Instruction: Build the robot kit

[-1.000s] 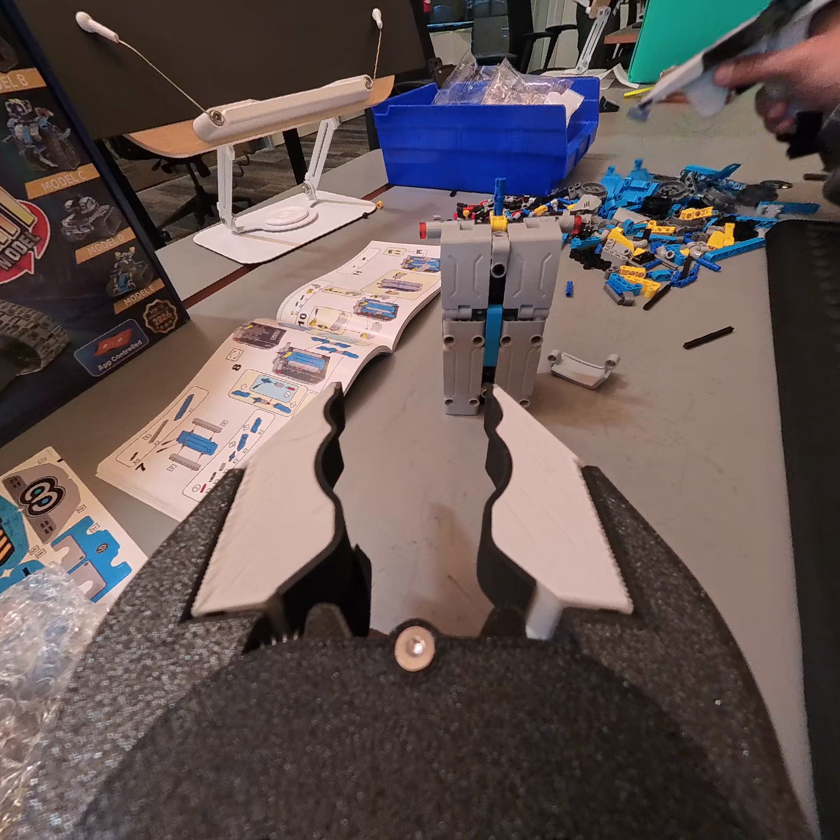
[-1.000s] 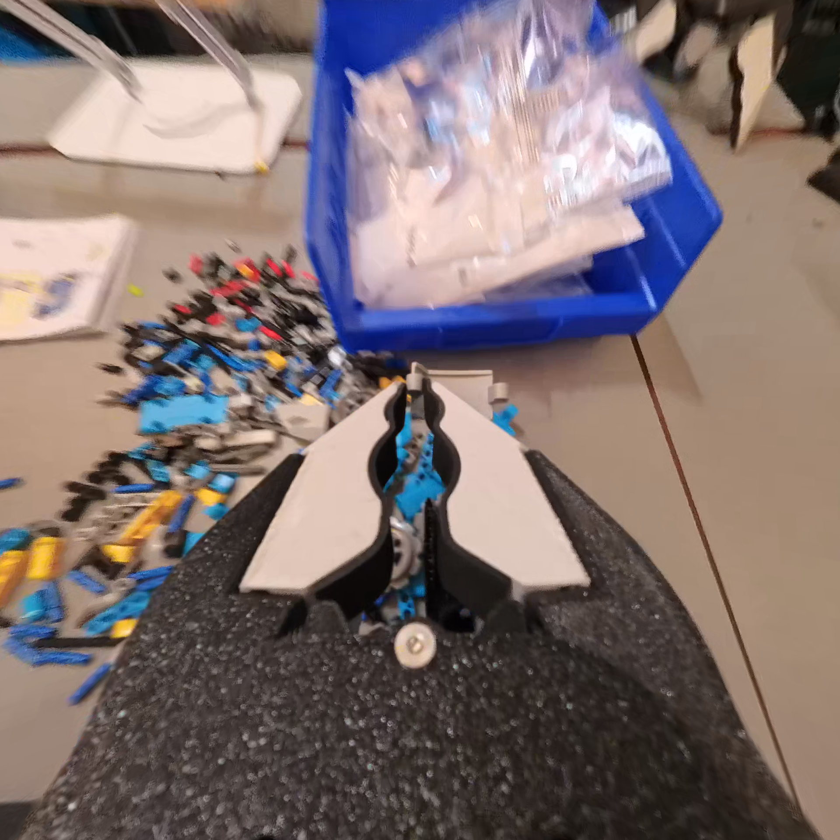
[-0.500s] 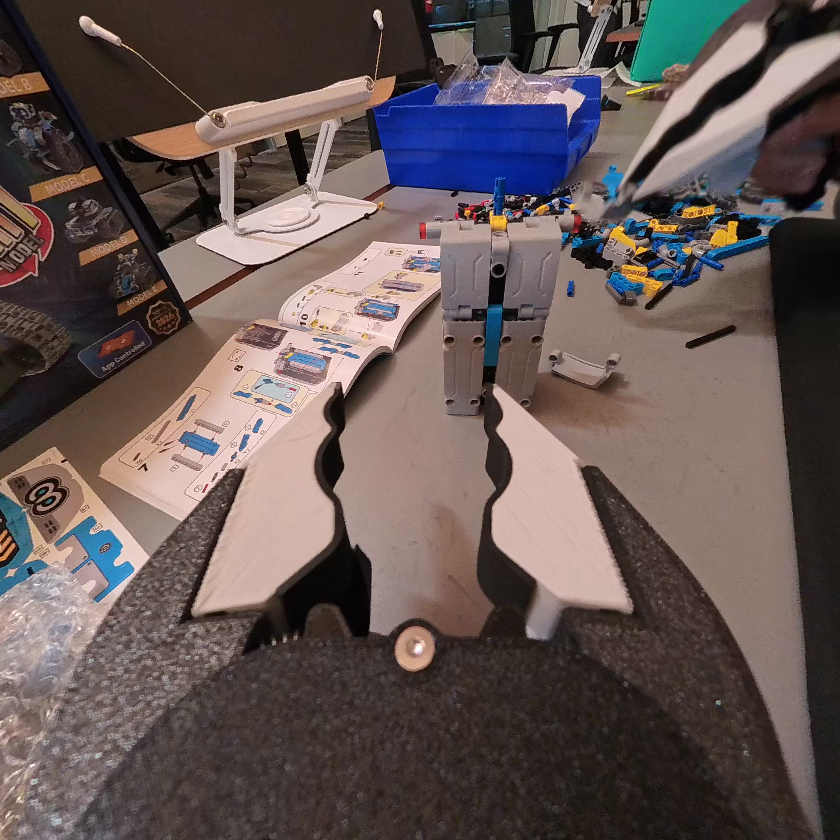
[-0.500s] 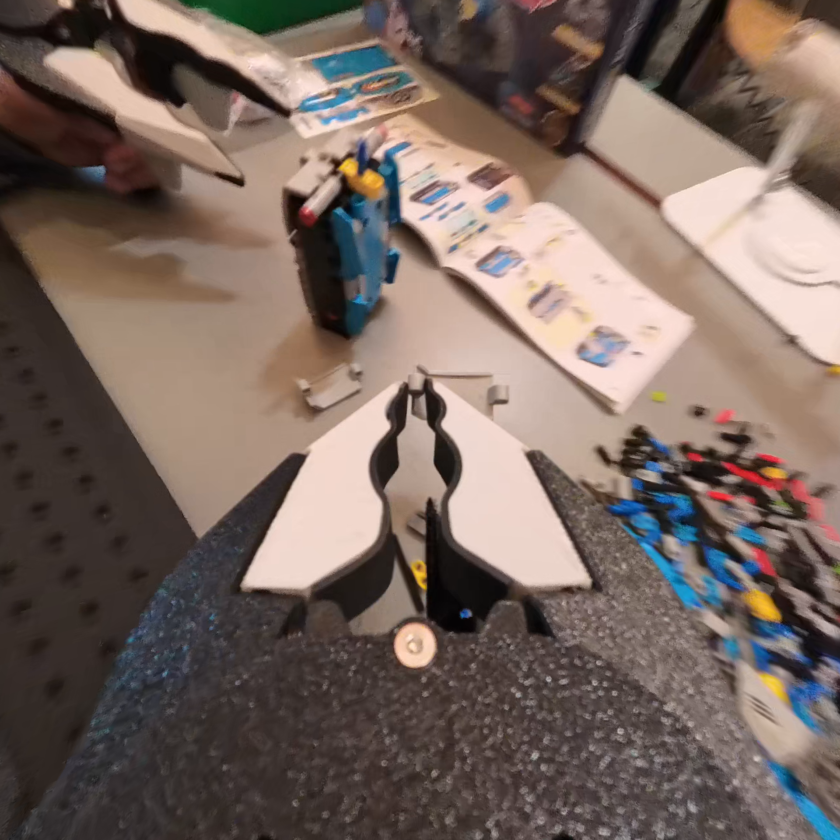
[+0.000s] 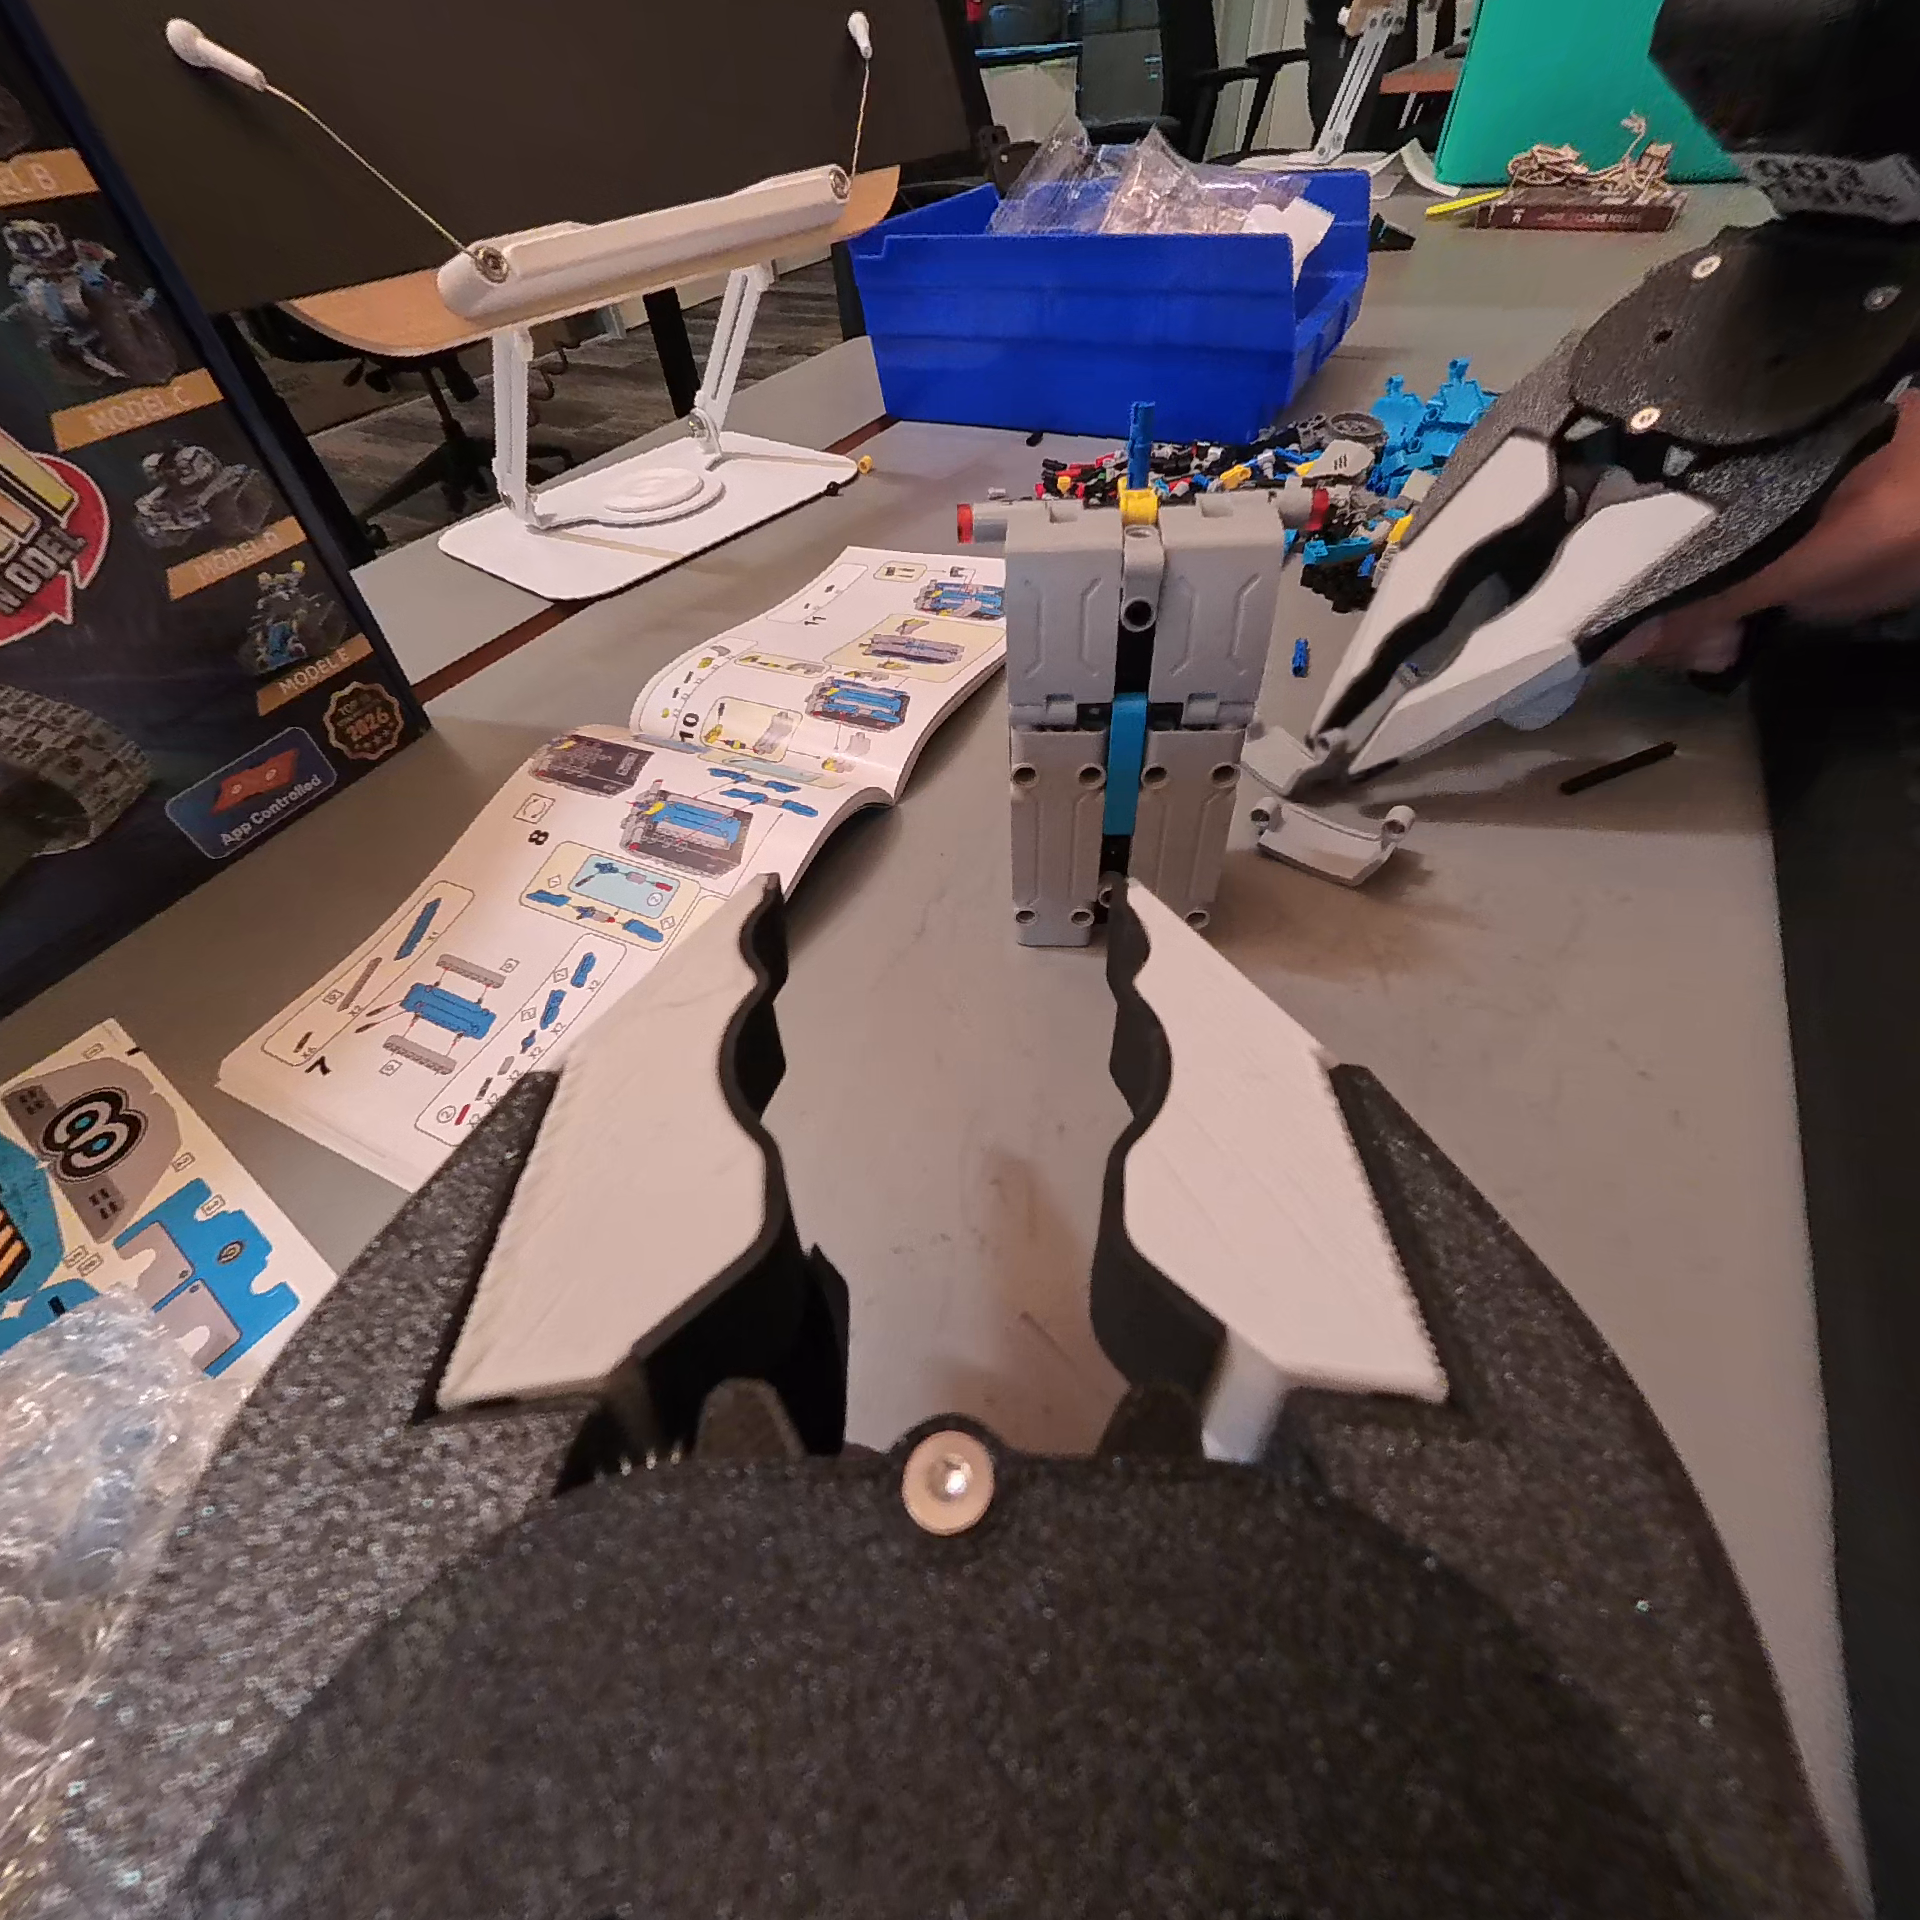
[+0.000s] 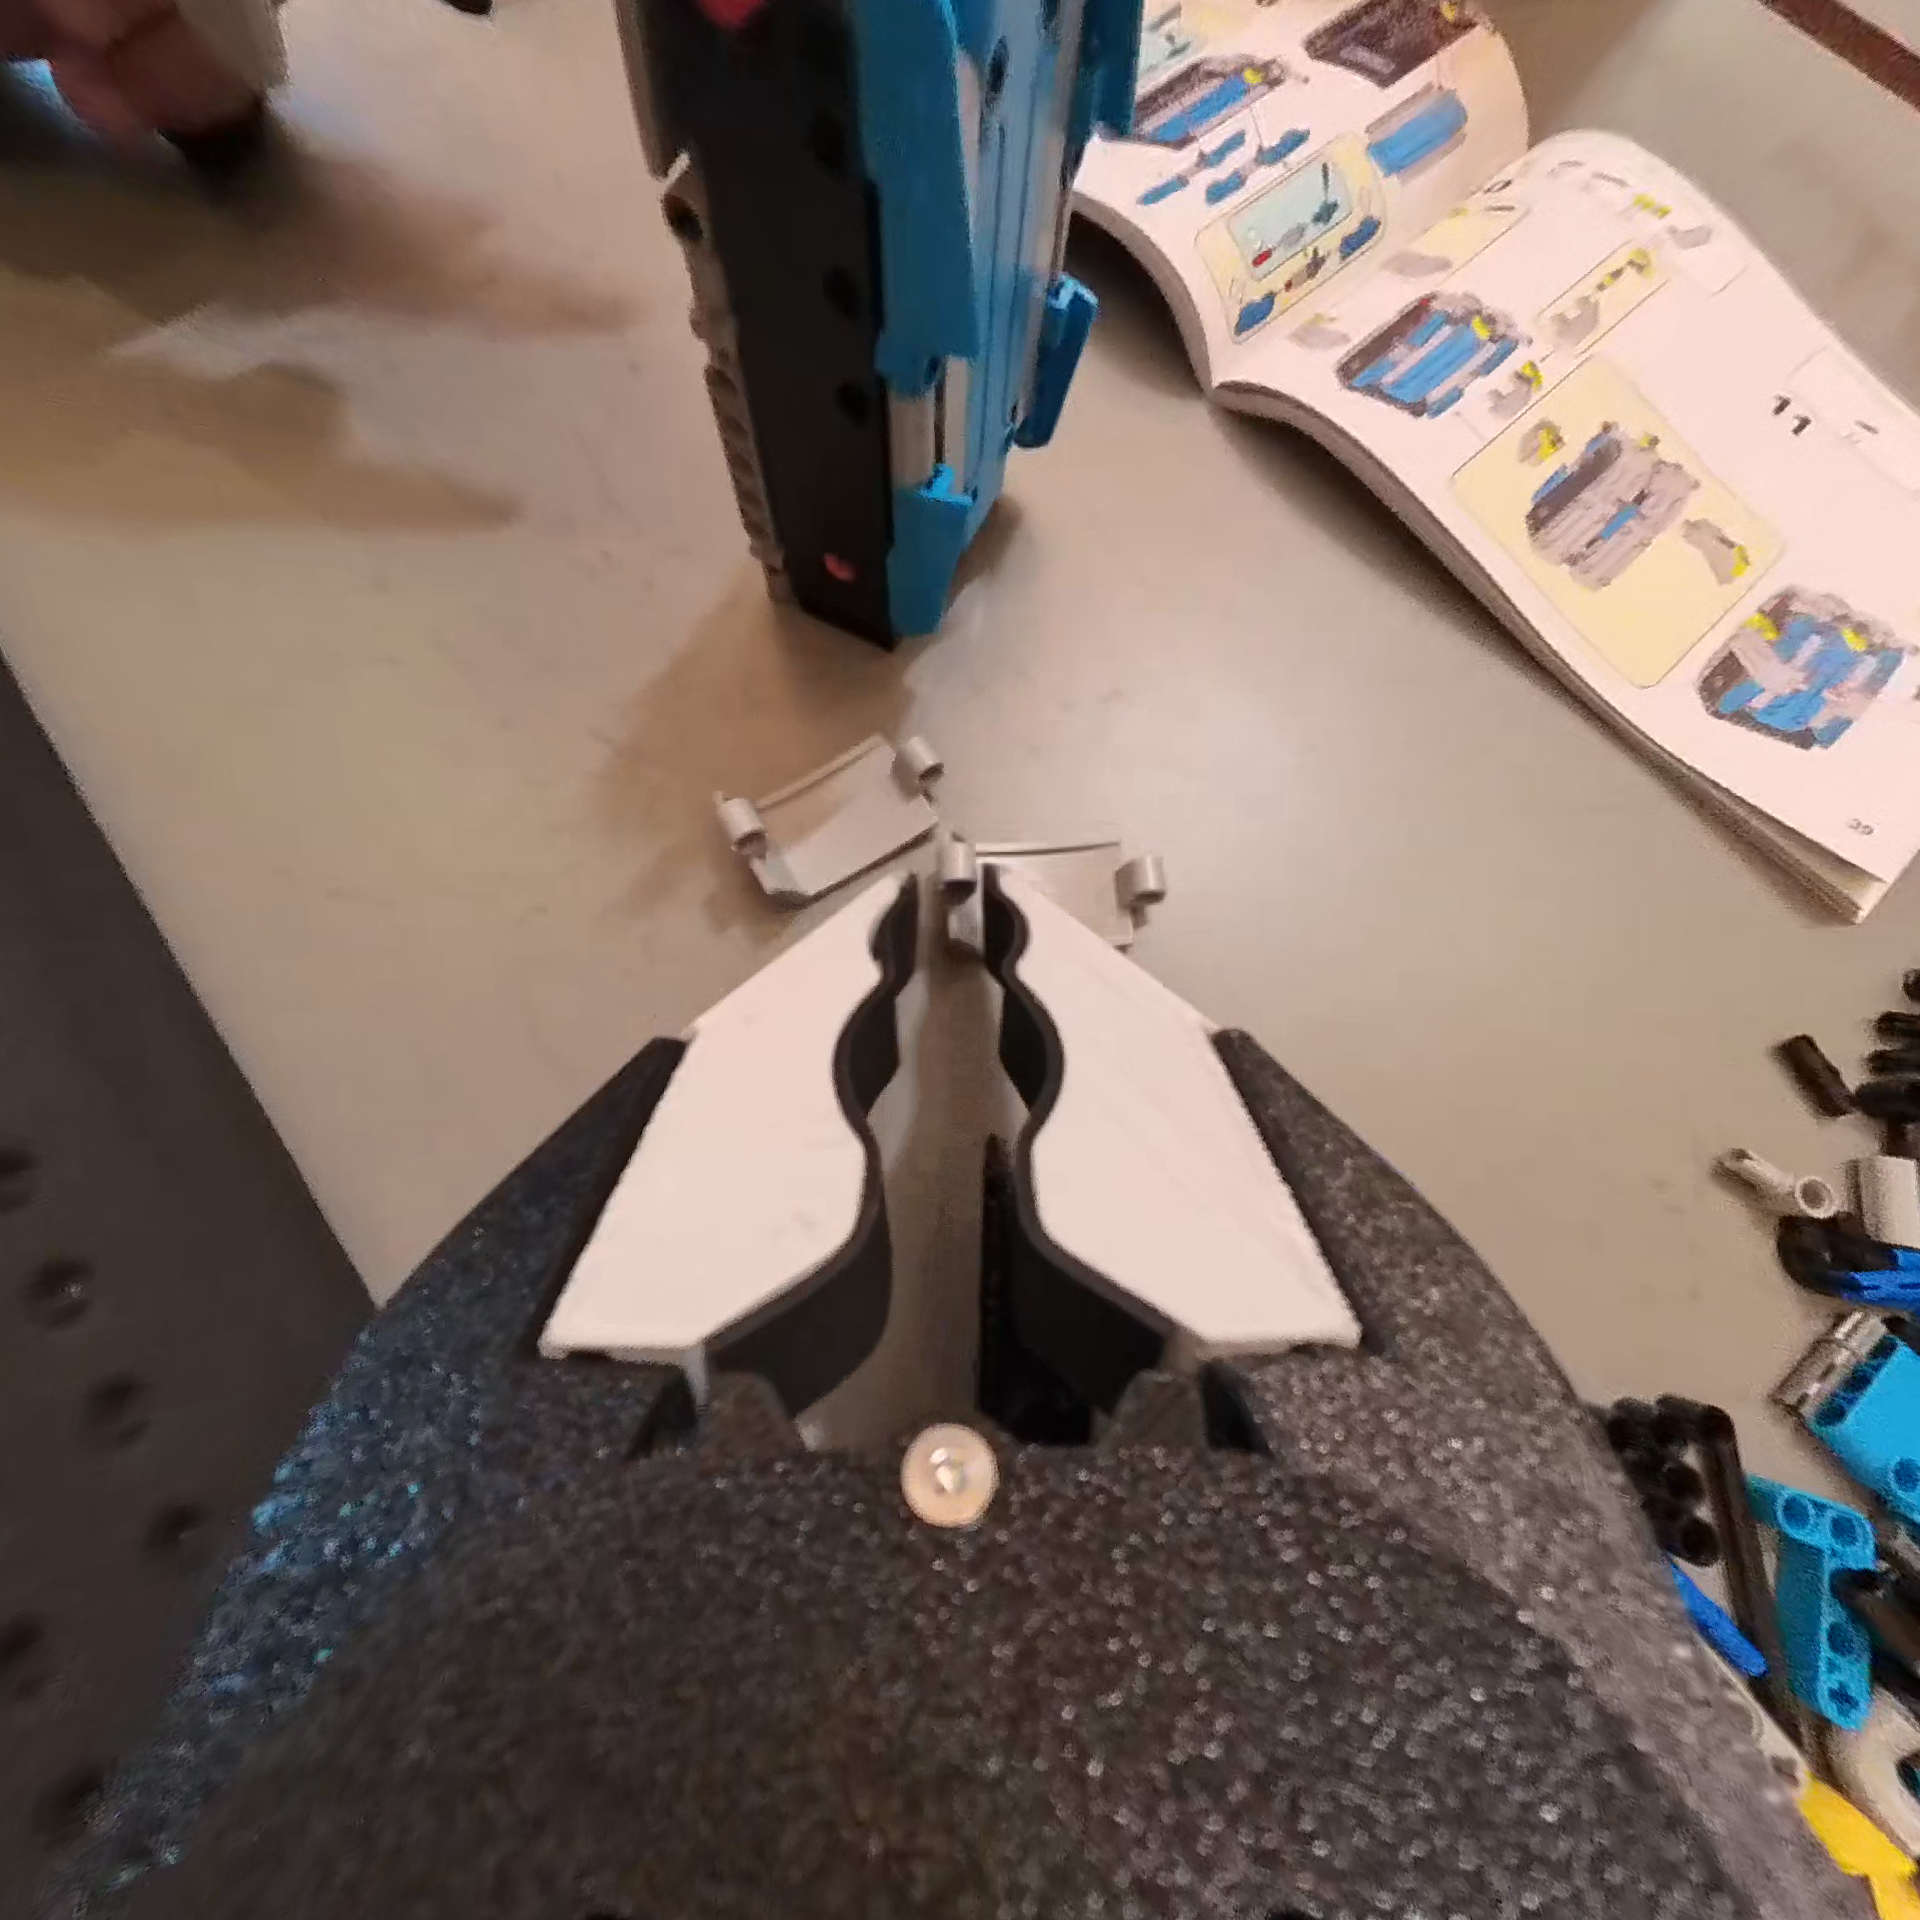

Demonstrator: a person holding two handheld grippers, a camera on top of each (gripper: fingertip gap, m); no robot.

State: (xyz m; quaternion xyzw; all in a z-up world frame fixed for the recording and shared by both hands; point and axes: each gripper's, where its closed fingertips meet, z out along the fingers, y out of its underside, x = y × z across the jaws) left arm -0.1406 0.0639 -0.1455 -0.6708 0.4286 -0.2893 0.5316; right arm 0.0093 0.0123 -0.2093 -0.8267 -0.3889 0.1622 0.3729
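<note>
A grey, blue and black brick model (image 5: 1138, 707) stands upright on the grey table (image 5: 1507, 1091). My left gripper (image 5: 940, 904) is open and empty, its tips just short of the model's base. My right gripper (image 6: 951, 894) is shut on the lug end of a small grey curved panel (image 6: 1049, 883) and holds it low over the table. A second, matching grey panel (image 6: 831, 821) lies loose just ahead of it, near the foot of the model (image 6: 862, 312). The left wrist view shows the right gripper (image 5: 1340, 743) with the held panel (image 5: 1283, 764) above the loose panel (image 5: 1325, 842).
An open instruction booklet (image 5: 665, 831) lies left of the model. Behind are a blue bin of bags (image 5: 1112, 301), a pile of loose bricks (image 5: 1247, 478), and a white folding lamp (image 5: 623, 312). A toy box (image 5: 156, 520), sticker sheet (image 5: 125, 1195) and bubble wrap (image 5: 62, 1455) are at left. A black mat (image 5: 1849, 1039) lies along the right. One gripper's finger ends stand about 20 cm off the other's.
My right gripper has swung from over the brick pile and blue bin down beside the model, carrying the grey panel. The left gripper and the model have not moved.
</note>
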